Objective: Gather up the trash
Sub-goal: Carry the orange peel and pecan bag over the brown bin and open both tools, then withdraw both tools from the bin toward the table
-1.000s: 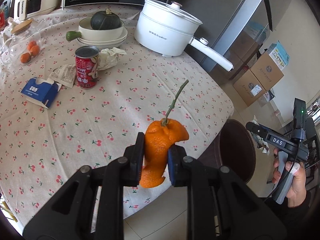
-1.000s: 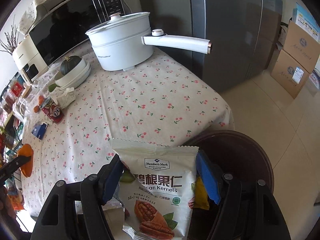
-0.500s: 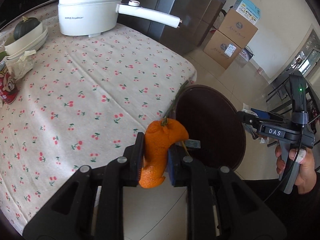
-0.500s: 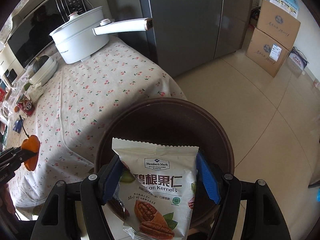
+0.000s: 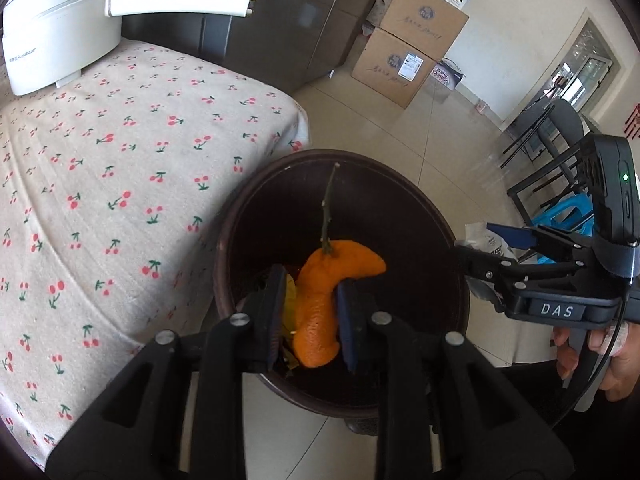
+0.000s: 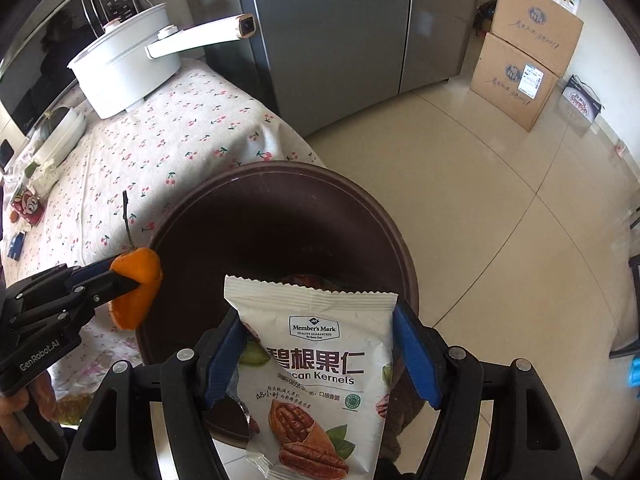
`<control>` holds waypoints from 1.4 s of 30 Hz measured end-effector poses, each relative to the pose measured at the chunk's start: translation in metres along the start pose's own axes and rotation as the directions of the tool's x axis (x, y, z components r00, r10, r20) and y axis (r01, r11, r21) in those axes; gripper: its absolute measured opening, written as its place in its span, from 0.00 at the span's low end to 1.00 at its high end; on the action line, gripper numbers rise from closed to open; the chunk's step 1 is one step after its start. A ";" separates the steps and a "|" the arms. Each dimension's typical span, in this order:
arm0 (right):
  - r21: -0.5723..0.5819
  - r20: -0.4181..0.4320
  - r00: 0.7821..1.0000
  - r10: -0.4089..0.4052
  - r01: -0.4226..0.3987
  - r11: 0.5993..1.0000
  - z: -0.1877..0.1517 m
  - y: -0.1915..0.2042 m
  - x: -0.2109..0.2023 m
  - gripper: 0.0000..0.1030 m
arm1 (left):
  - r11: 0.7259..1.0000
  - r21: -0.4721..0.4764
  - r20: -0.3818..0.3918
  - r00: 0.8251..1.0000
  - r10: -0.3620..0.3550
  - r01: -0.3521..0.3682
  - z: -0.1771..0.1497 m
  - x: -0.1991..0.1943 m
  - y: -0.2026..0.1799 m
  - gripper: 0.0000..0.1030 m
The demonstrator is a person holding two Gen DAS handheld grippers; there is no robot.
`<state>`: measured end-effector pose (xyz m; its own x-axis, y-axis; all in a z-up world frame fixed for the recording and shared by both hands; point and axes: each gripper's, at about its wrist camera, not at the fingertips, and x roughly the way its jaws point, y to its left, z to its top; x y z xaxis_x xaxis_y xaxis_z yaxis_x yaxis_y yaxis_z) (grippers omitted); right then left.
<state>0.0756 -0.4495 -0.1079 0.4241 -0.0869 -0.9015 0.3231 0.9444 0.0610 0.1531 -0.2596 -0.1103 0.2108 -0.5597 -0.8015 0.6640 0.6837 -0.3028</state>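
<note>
An orange peel (image 5: 316, 320) with a green stem hangs between the fingers of my left gripper (image 5: 311, 286), above the round dark-brown trash bin (image 5: 400, 172) on the floor. The left jaws are opening: a gap shows between the left pad and the peel. The right wrist view shows the same peel (image 6: 136, 280) at the bin's (image 6: 280, 168) left rim. My right gripper (image 6: 318, 320) is shut on a white pecan kernel bag (image 6: 316, 360), upright over the bin's near side. A hand holds the right gripper (image 5: 480, 248) at the right of the bin.
The table with the cherry-print cloth (image 5: 100, 160) borders the bin on the left. On it stand a white pot (image 5: 52, 32) with a long handle and, far off, a red can (image 6: 26, 208). Stacked cardboard boxes (image 5: 400, 60) and a grey fridge (image 6: 340, 40) stand beyond; a dark chair (image 5: 560, 140) stands at right.
The left gripper swung from above the table to above the bin, and its jaws have parted around the peel. The right gripper carried the bag from the table edge to over the bin.
</note>
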 end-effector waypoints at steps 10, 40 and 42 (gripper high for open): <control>-0.005 0.002 1.000 -0.007 0.007 1.000 0.005 0.005 0.004 0.72 | 0.980 -0.021 0.039 0.980 0.196 -0.195 0.006 -0.033 0.030 0.93; -0.039 0.032 0.998 0.062 -0.061 0.997 0.022 0.065 -0.011 0.85 | 0.938 -0.138 0.016 0.946 0.323 -0.317 -0.026 -0.104 0.090 0.97; -0.047 0.035 0.996 0.087 -0.085 0.995 0.027 0.078 -0.013 0.85 | 0.931 -0.149 0.018 0.940 0.340 -0.333 -0.031 -0.113 0.098 0.97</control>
<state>0.1181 -0.3830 -0.0800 0.4801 -0.0153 -0.8771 0.2452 0.9623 0.1174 0.1725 -0.1144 -0.0655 0.4370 -0.3025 -0.8471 0.4406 0.8930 -0.0917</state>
